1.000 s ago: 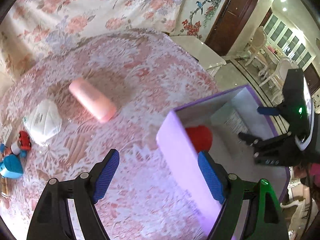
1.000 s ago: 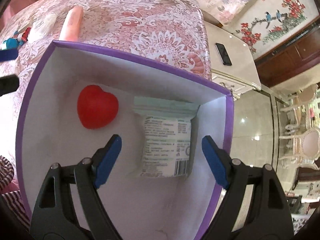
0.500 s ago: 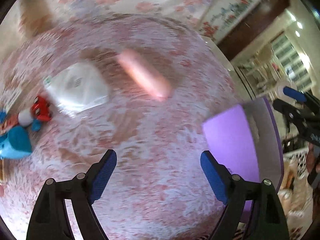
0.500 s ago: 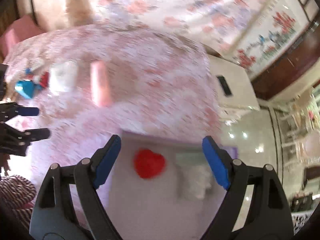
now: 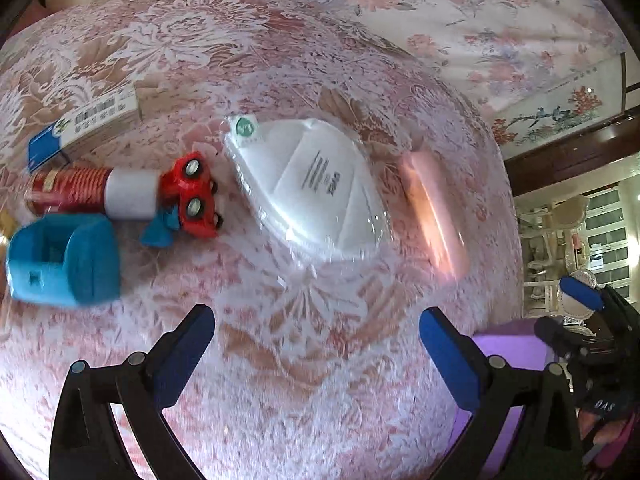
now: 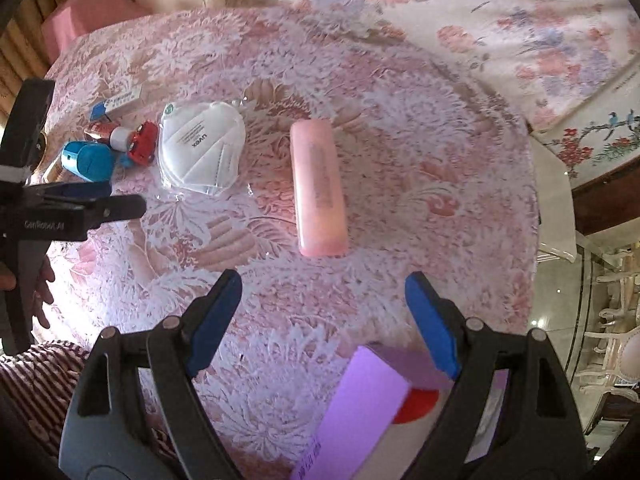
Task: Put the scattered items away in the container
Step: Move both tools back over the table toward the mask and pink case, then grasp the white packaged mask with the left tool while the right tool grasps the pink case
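A purple box (image 6: 360, 412) stands at the near table edge, with a red heart (image 6: 416, 404) inside; it also shows in the left wrist view (image 5: 504, 364). A packaged white mask (image 5: 312, 188) (image 6: 202, 148), a pink case (image 6: 318, 188) (image 5: 434, 216), a red toy car (image 5: 194, 196) (image 6: 142, 142), a blue holder (image 5: 64, 260) (image 6: 88, 160), a red-white tube (image 5: 92, 194) and a small carton (image 5: 96, 122) lie on the lace tablecloth. My left gripper (image 5: 316, 340) is open and empty, just short of the mask. My right gripper (image 6: 324, 320) is open and empty, between the case and the box.
The round table's edge curves along the right side, with a white side table (image 6: 556, 204) and chairs (image 6: 616, 344) beyond it. A flowered sofa (image 6: 480, 12) runs behind the table. The person's striped sleeve (image 6: 44, 376) is at the lower left.
Both grippers pulled back from the box and swung toward the scattered items. The left now faces the mask and toys; the right faces the pink case. Both stayed open.
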Demonstrator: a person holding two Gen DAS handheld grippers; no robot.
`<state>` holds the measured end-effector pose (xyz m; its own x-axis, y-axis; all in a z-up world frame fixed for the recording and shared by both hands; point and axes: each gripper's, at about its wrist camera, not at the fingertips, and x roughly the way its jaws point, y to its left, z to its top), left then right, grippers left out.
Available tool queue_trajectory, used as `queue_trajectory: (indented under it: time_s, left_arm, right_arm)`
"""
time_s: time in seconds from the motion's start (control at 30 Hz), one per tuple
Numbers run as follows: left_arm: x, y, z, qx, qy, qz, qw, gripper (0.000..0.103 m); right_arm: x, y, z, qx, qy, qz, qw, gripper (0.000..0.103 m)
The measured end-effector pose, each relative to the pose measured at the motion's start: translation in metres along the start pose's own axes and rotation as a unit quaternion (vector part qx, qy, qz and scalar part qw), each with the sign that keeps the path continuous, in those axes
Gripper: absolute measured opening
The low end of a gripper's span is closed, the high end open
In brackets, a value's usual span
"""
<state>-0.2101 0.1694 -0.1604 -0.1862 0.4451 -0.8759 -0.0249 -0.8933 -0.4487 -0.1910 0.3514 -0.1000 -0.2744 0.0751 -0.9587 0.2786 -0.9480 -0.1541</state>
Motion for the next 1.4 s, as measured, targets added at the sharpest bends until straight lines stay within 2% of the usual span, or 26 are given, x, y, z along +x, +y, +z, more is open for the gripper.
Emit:
queue_trajectory:
  time_s: [0.3,0.63,0.9,1.07,1.4]
  left_arm:
    - [0.032,-0.015,0.033,0.026,0.000,0.029,0.9993,0.103]
    - [0.053,-0.011,0.063,0.012,0.001,0.057,0.9983,0.103]
    - [0.066,-0.012,0.070,0.016,0.005,0.081,0.9966,0.103]
    - [0.071,-0.018,0.072,0.036,-0.002,0.107,0.9935,0.103]
    - [0.071,-0.021,0.074,0.036,-0.004,0.123,0.9918,0.103]
  right_arm:
    - [0.041,0.001,0.027,-0.019,0.049,-0.001,0.999,0.085]
    - [0.080,-0.011,0.050,-0.015,0.067,0.040,0.997,0.085]
    - [0.104,-0.013,0.064,-0.015,0.080,0.052,0.995,0.085]
    - [0.117,-0.015,0.065,-0.006,0.086,0.055,0.995,0.085]
    - [0.129,-0.012,0.064,-0.002,0.088,0.058,0.994,0.085]
